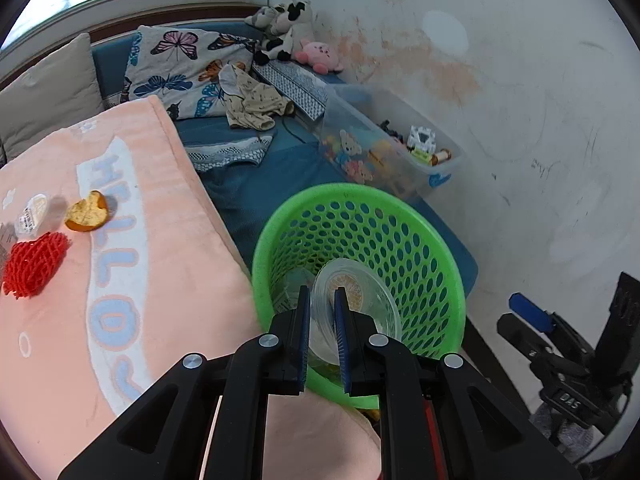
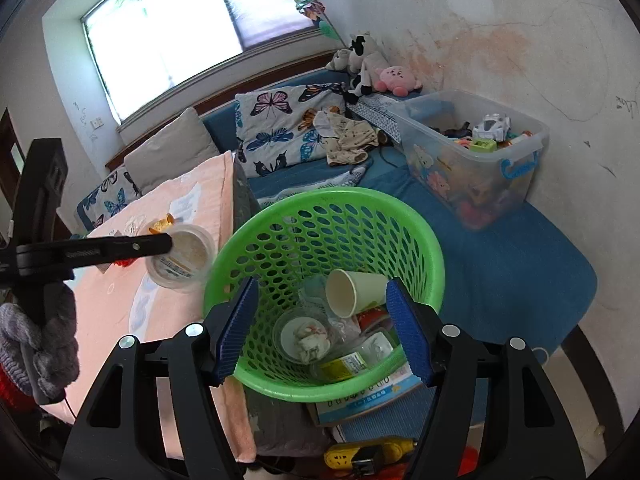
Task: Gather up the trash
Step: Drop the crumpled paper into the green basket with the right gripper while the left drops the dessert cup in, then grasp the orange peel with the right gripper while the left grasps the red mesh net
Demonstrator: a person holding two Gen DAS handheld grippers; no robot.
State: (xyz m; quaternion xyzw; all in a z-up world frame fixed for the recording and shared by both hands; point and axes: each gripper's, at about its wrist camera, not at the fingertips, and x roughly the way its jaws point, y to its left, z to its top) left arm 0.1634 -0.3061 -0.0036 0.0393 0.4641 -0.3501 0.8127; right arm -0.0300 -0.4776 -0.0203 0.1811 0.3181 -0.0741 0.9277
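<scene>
Pink blanket (image 1: 160,280) beside us, green basket (image 2: 332,216) below.
Our left hand-held gripper (image 1: 322,336) clamps a clear tub (image 2: 180,258); the right hand-held gripper (image 2: 324,328) gapes empty (paper cup (image 2: 352,292) dropped in).

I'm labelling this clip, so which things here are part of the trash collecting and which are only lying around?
Part of the job:
green basket
clear plastic cup in the left gripper
paper cup
red foam net
orange peel

Lying around:
toy bin
butterfly pillow
plush toys
</scene>
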